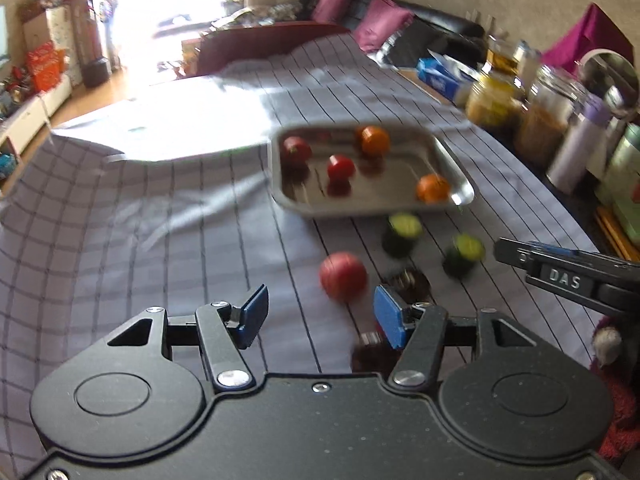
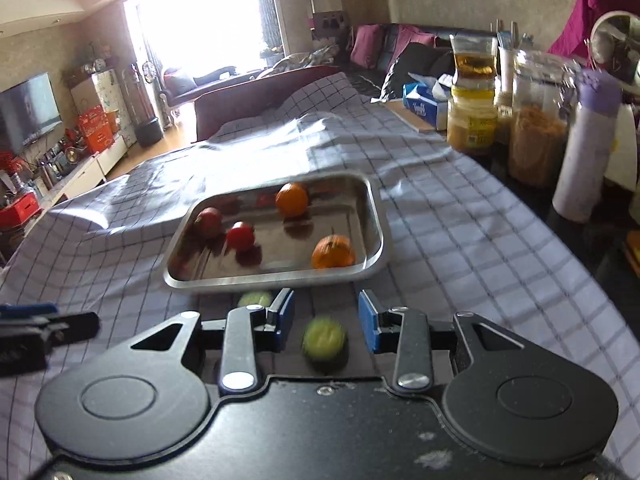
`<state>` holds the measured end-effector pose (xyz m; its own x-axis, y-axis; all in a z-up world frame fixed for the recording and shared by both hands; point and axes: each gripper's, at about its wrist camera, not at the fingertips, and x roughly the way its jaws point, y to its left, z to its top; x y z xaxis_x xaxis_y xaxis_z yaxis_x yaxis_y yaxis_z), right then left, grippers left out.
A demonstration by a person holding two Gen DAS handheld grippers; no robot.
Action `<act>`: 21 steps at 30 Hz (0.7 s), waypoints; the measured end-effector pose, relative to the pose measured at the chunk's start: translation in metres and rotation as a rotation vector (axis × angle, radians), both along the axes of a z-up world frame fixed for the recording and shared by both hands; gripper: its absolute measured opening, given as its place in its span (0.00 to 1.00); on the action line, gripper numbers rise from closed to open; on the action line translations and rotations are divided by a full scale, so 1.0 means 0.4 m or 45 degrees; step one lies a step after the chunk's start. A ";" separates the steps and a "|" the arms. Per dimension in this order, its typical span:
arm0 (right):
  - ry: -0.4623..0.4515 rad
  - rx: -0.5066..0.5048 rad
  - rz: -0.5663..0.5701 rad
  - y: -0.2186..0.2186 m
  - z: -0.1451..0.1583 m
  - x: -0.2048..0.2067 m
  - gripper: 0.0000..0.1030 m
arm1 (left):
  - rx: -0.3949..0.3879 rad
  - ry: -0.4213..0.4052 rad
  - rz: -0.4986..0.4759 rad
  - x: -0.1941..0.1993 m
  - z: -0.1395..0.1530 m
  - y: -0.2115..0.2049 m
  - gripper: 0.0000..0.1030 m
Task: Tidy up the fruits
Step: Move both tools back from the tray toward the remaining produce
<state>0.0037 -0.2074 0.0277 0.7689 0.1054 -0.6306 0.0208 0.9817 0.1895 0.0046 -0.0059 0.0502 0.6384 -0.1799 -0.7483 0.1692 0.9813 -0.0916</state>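
Observation:
A steel tray (image 1: 456, 168) (image 2: 374, 216) on the checked cloth holds two red fruits (image 1: 341, 168) and two oranges (image 1: 432, 188). On the cloth in front of it lie a red fruit (image 1: 343, 276), two green limes (image 1: 404, 226) (image 1: 466, 250) and two blurred dark fruits (image 1: 408, 280). My left gripper (image 1: 322, 314) is open and empty, with the red fruit just beyond its fingertips. My right gripper (image 2: 326, 318) hangs over one lime (image 2: 324, 338), which shows in the gap between its blue pads without touching them. A second lime (image 2: 254, 299) lies by the tray's near rim.
Jars (image 2: 472, 120), a lilac bottle (image 2: 584, 148) and a blue tissue box (image 2: 424, 100) line the table's right side. The cloth (image 1: 120, 220) stretches bare to the left of the tray. Each gripper shows at the edge of the other's view.

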 end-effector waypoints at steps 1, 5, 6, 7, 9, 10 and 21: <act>0.003 0.010 -0.004 0.004 -0.008 -0.019 0.37 | -0.006 0.007 -0.015 -0.011 -0.008 -0.001 0.61; 0.019 0.034 -0.061 0.011 -0.043 -0.077 0.37 | -0.002 0.000 -0.054 -0.050 -0.033 -0.016 0.61; 0.023 0.039 -0.081 0.012 -0.052 -0.090 0.37 | 0.012 -0.003 -0.073 -0.058 -0.041 -0.024 0.61; 0.026 0.047 -0.095 0.012 -0.060 -0.101 0.37 | 0.026 -0.006 -0.095 -0.062 -0.048 -0.034 0.61; 0.035 0.065 -0.120 0.011 -0.074 -0.122 0.37 | 0.047 -0.007 -0.138 -0.066 -0.064 -0.055 0.61; 0.039 0.073 -0.131 0.009 -0.079 -0.128 0.37 | 0.060 -0.006 -0.157 -0.066 -0.072 -0.066 0.62; 0.059 0.075 -0.146 0.006 -0.098 -0.130 0.37 | 0.080 0.028 -0.121 -0.031 -0.127 -0.055 0.66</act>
